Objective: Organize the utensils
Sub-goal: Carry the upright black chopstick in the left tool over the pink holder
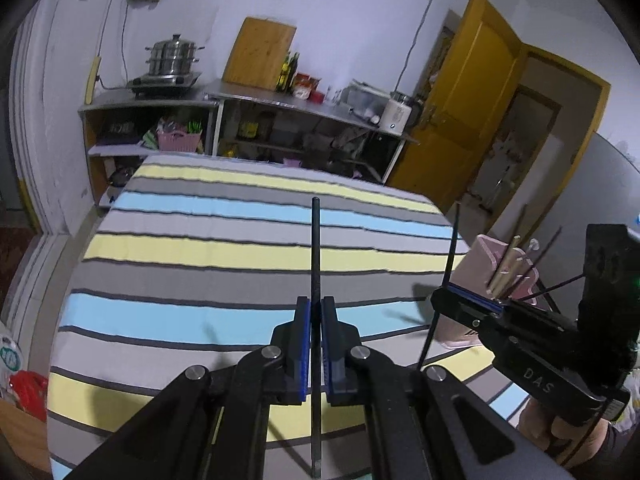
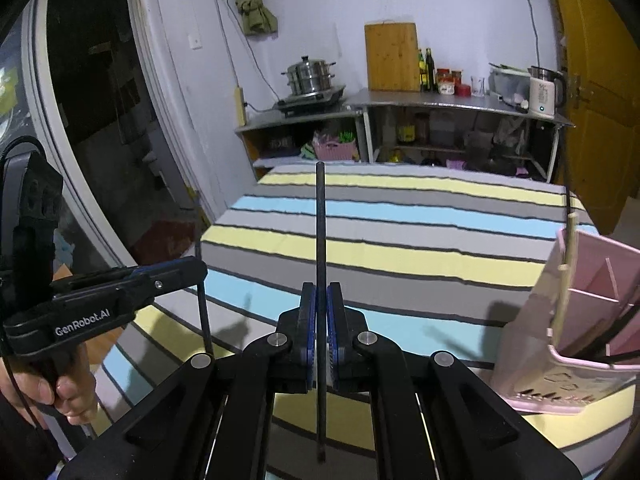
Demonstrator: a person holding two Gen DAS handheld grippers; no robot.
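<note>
Between the blue pads of my left gripper (image 1: 316,302) a black chopstick (image 1: 315,240) stands upright, and the jaws are shut on it. My right gripper (image 2: 320,288) is shut on a second black chopstick (image 2: 320,220), also upright. Both are lifted above the striped cloth (image 1: 200,248). The left wrist view shows the right gripper (image 1: 440,294) at the right, just in front of the pink utensil holder (image 1: 476,264). The holder (image 2: 580,312) has several chopsticks in its compartments. At the left of the right wrist view is the left gripper (image 2: 202,268).
The striped cloth (image 2: 400,256) covers a wide flat surface. Behind it runs a metal counter (image 2: 440,100) with a steamer pot (image 2: 310,76), a cutting board (image 2: 392,56) and a kettle (image 2: 544,90). A yellow door (image 1: 472,92) stands at the right. A hand (image 2: 68,392) grips the left handle.
</note>
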